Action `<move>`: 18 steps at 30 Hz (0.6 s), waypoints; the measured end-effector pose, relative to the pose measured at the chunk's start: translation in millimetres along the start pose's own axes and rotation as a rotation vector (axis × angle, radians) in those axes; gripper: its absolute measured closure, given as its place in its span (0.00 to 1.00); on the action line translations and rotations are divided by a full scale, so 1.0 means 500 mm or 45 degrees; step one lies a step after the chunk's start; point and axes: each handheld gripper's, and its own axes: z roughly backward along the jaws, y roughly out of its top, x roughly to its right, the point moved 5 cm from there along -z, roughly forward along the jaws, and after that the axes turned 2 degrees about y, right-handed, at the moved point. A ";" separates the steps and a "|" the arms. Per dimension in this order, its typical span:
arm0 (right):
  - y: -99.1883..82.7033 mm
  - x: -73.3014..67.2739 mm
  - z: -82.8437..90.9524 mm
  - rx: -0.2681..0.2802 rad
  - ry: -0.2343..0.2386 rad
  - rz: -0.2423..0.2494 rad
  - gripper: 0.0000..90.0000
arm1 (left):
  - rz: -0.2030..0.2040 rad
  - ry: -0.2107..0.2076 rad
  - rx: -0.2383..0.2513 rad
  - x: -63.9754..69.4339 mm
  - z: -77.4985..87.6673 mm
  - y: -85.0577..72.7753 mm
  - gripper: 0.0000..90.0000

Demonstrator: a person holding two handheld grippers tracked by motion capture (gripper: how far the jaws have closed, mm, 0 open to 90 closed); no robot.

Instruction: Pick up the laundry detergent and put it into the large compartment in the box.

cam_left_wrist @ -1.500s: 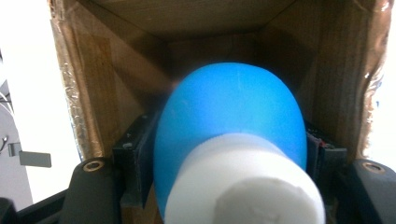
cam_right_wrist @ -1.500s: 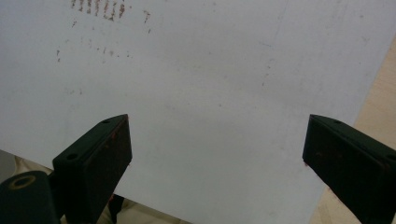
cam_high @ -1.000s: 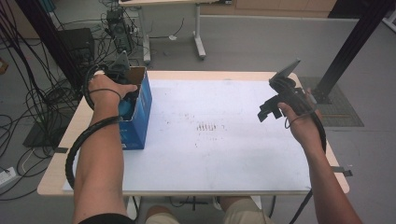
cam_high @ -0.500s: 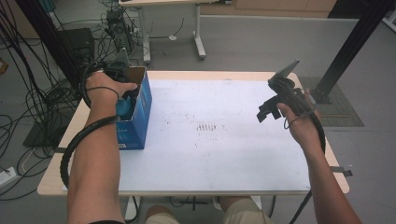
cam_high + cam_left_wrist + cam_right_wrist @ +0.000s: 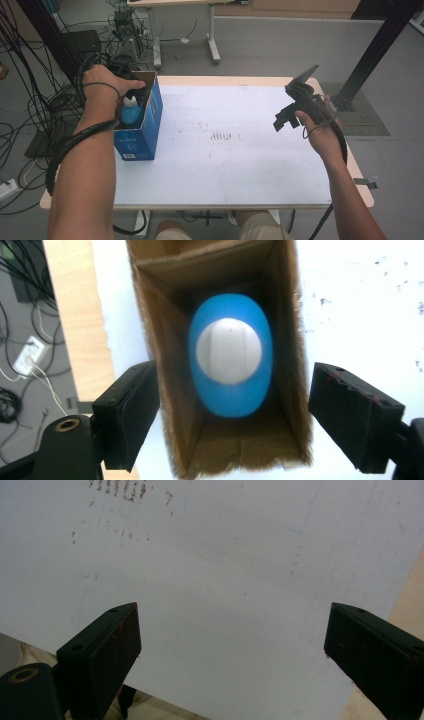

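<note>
An open blue cardboard box (image 5: 137, 135) stands at the table's left edge. Inside it, upright, is a blue bottle with a white cap (image 5: 131, 111). My left gripper (image 5: 136, 95) hangs over the box mouth, pointing down. In the left gripper view its jaws have just been opening, and the left gripper (image 5: 234, 387) now straddles the box walls (image 5: 165, 365) from above. The bottle (image 5: 231, 365) sits below and between the pads, untouched. My right gripper (image 5: 282, 120) hovers open over the white sheet (image 5: 240, 150) at the right. In the right gripper view nothing lies between the wide jaws of the right gripper (image 5: 232, 630).
Faint reddish marks (image 5: 220, 135) dot the middle of the sheet. Bare wood (image 5: 357, 185) shows along the table's right edge. Cables (image 5: 45, 110) cover the floor at the left; another desk's legs (image 5: 212, 35) and a black post (image 5: 375, 55) stand beyond.
My left hand has lifted up from the box and its jaws have spread wider, leaving the bottle inside. The right hand has stayed put.
</note>
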 end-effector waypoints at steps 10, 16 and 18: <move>0.008 -0.004 -0.002 -0.008 -0.009 0.003 0.09 | -0.203 0.057 0.099 0.045 0.086 0.005 0.20; 0.013 -0.001 -0.004 -0.015 -0.013 -0.003 0.09 | -0.388 0.111 0.089 0.096 0.096 0.030 0.17; 0.014 0.000 -0.005 -0.015 -0.016 -0.006 0.09 | -0.458 0.116 0.082 0.113 0.098 0.042 0.17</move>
